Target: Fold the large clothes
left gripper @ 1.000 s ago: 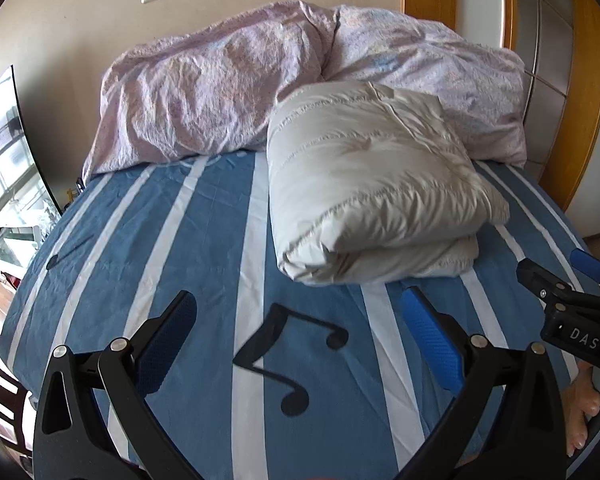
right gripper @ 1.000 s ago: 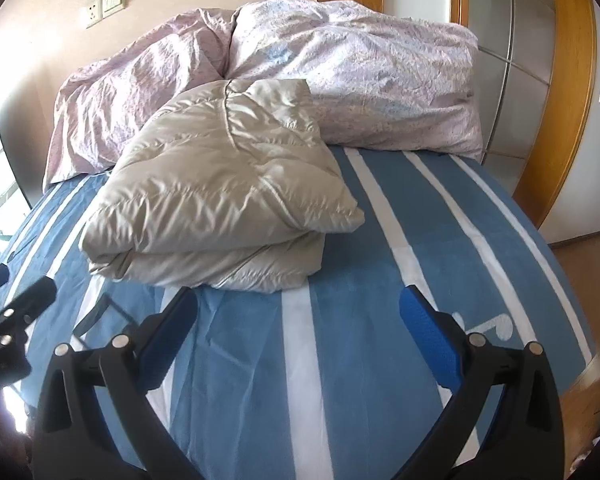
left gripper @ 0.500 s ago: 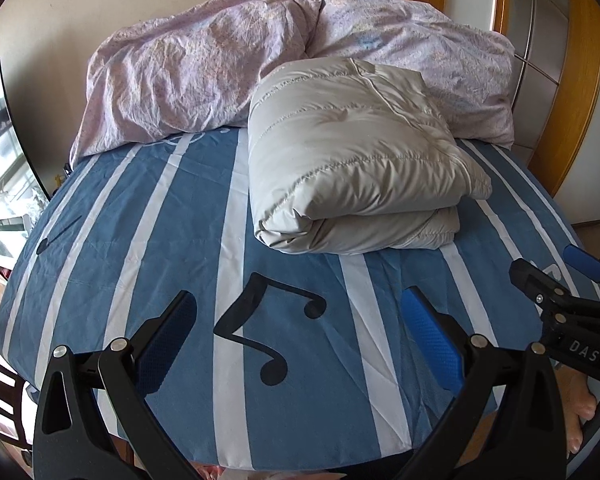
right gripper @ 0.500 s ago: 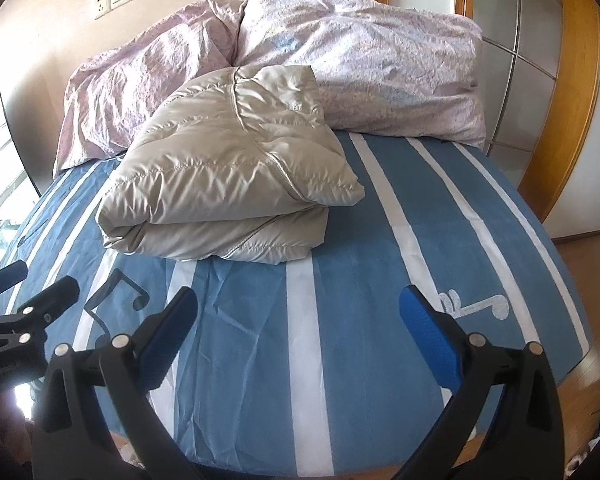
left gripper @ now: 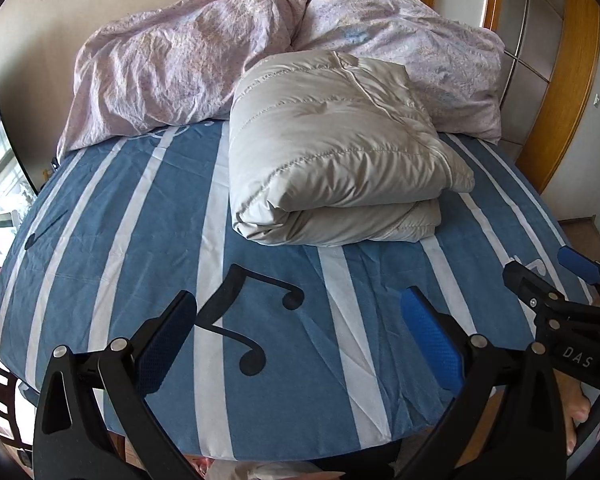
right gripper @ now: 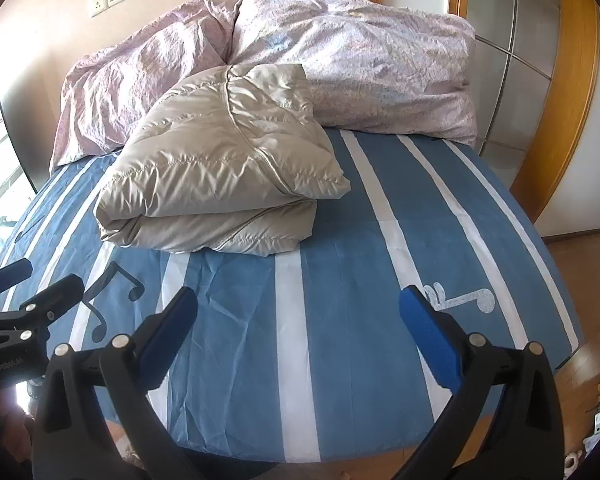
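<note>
A beige quilted down jacket (left gripper: 336,160) (right gripper: 224,172) lies folded in a thick bundle on the blue striped bed sheet (left gripper: 140,240) (right gripper: 380,260), its far end against the bedding. My left gripper (left gripper: 300,320) hangs open over the near edge of the bed, well short of the jacket, with nothing between its blue pads. My right gripper (right gripper: 296,320) is open too, empty, at the same near edge. The right gripper (left gripper: 556,276) also shows at the right side of the left wrist view, and the left gripper (right gripper: 32,284) at the left side of the right wrist view.
A crumpled pink duvet (left gripper: 204,64) (right gripper: 340,60) is piled along the head of the bed against the wall. A wooden-framed wardrobe (right gripper: 540,80) stands to the right. Wooden floor (right gripper: 580,248) lies right of the bed. A person's bare foot (left gripper: 576,420) shows below the bed edge.
Both grippers have drawn back from the jacket toward the foot of the bed and risen a little; the near bed edge now shows in both views. The jacket has not moved.
</note>
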`<state>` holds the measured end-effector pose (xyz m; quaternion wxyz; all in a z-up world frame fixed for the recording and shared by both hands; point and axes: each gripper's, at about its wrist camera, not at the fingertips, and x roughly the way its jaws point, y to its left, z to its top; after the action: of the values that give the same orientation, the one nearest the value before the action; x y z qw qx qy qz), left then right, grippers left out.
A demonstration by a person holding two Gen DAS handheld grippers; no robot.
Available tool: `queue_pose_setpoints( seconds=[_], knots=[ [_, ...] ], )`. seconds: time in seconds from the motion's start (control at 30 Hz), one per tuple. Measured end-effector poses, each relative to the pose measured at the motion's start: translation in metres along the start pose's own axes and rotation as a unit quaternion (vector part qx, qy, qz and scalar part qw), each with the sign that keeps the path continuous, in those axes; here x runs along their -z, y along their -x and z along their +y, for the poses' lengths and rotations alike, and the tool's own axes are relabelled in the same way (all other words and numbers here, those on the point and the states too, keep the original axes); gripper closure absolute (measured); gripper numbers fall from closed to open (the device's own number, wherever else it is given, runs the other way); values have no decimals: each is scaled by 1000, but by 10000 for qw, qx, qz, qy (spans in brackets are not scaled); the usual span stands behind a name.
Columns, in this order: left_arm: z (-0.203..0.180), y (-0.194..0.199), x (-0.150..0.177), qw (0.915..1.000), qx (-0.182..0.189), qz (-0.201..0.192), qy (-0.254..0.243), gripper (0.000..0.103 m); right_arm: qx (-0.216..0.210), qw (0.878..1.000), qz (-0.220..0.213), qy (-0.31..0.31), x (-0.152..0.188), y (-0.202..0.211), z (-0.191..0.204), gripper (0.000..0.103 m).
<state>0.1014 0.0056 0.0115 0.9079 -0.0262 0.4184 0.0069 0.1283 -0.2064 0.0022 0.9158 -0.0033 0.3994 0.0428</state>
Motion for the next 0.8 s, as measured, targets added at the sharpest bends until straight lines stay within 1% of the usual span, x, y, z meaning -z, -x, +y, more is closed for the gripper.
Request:
queue_pose_setpoints(
  seconds=[0.27,0.8],
  knots=[
    [2,-1,1,9996,187,149,124,1,46,10000,34,-31,3,4,-4,2],
    [3,-1,2,9994,208,209,175,1,52,10000,50,24,3,7,-4,2]
  ],
)
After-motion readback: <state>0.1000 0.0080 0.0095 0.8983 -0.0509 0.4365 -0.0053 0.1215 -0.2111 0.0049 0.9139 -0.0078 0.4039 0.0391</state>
